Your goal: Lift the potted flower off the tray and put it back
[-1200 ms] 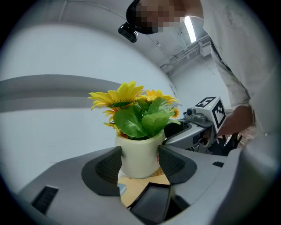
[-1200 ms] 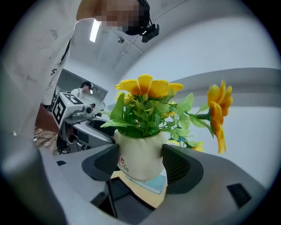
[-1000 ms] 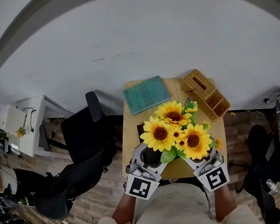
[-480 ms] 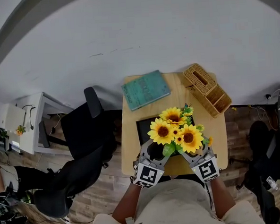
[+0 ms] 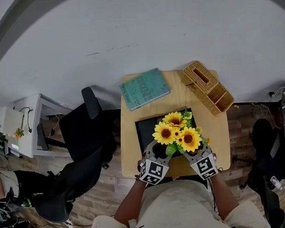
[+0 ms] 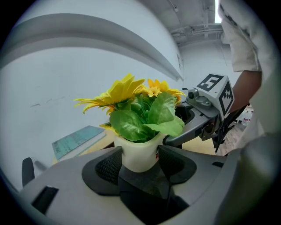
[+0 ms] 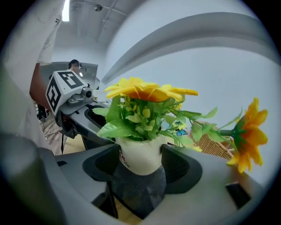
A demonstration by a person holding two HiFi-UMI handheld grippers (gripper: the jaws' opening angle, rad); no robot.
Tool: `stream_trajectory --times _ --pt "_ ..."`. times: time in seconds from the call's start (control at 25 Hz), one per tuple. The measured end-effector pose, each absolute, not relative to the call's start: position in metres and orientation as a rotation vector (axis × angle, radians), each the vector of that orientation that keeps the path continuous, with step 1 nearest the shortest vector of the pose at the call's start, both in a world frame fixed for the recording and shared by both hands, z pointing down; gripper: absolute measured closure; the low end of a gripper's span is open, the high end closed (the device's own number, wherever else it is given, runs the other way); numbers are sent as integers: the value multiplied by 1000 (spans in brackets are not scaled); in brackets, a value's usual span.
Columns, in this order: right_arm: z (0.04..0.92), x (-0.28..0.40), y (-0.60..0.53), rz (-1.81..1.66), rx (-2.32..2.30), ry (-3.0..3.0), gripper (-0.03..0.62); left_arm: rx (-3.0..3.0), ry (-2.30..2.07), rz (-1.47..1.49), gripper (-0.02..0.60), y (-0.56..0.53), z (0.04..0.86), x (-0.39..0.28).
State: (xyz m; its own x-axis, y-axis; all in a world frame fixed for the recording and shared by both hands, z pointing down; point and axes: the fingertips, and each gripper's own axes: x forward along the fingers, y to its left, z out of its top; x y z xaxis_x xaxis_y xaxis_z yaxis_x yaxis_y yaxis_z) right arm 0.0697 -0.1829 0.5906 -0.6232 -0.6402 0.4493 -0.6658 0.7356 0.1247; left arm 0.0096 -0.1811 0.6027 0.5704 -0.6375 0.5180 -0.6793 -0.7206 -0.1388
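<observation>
1. Potted flower (image 5: 176, 133): artificial sunflowers with yellow petals and brown centres, over broad green leaves, in a small white pot (image 6: 138, 154) with a trace of red print on its side.
2. Position: held upright over the near right part of the black tray (image 5: 144, 128) on the wooden counter (image 5: 221, 140). Whether the pot's base touches the tray cannot be told.
3. Left hand-held gripper (image 5: 156, 148): pads pressed on either side of the pot.
4. Right hand-held gripper (image 5: 193, 150): likewise clamped on the pot from the opposite side.
5. Change from the earlier frames: the flower and both grippers have come down. The blooms, which a second ago covered the tray, now look smaller and leave its far left part uncovered.
6. Also on the counter: a teal book (image 5: 144, 89) and a wicker box (image 5: 207, 87) at the far edge.
</observation>
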Motion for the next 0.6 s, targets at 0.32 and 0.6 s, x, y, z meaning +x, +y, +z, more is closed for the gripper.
stream_trajectory --times 0.32,0.6 --pt "626 75 -184 193 982 -2421 284 2653 -1088 972 311 -183 636 15" --pt "630 75 -188 238 986 -2408 283 2635 -1093 964 311 -187 638 16"
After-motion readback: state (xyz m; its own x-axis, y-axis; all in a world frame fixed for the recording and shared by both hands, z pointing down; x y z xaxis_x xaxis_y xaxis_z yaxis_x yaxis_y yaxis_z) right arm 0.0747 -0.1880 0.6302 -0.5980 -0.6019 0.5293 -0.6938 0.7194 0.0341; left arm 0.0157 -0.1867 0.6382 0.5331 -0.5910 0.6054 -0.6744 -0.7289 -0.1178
